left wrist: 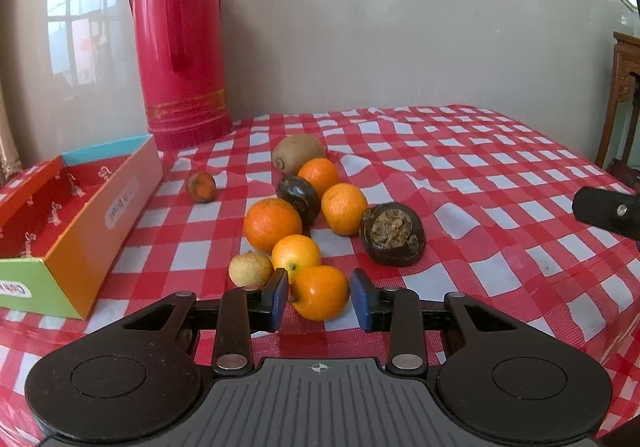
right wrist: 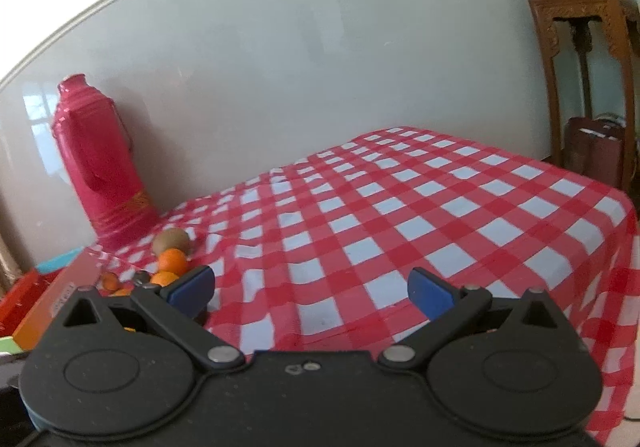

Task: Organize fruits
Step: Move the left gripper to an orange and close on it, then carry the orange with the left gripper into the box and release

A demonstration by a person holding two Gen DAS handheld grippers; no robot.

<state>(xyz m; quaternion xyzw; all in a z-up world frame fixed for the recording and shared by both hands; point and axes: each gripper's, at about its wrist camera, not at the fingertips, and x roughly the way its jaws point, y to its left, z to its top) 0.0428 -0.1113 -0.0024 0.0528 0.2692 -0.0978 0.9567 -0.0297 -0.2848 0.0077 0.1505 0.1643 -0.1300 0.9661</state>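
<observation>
My left gripper point(left wrist: 320, 283) is shut on a small orange point(left wrist: 320, 297) that rests on the checked tablecloth point(left wrist: 480, 175); a blue pad sits against each side of it. Just beyond lies a heap of fruit: more oranges point(left wrist: 272, 223), a kiwi point(left wrist: 298, 159), two dark wrinkled fruits point(left wrist: 392, 233), a pale round fruit point(left wrist: 251, 268) and a small brownish one point(left wrist: 201, 187). The open cardboard box point(left wrist: 80, 215) stands to the left. My right gripper point(right wrist: 310, 281) is open over bare cloth and holds nothing; the kiwi point(right wrist: 171, 241) and an orange point(right wrist: 173, 260) lie to its left.
A tall red thermos point(left wrist: 180, 47) stands against the wall behind the box. A carved wooden stand point(right wrist: 588, 47) is beyond the table's right edge. The cloth drops off at the right side point(right wrist: 616, 247). Part of the right gripper's body point(left wrist: 608, 213) shows at the right.
</observation>
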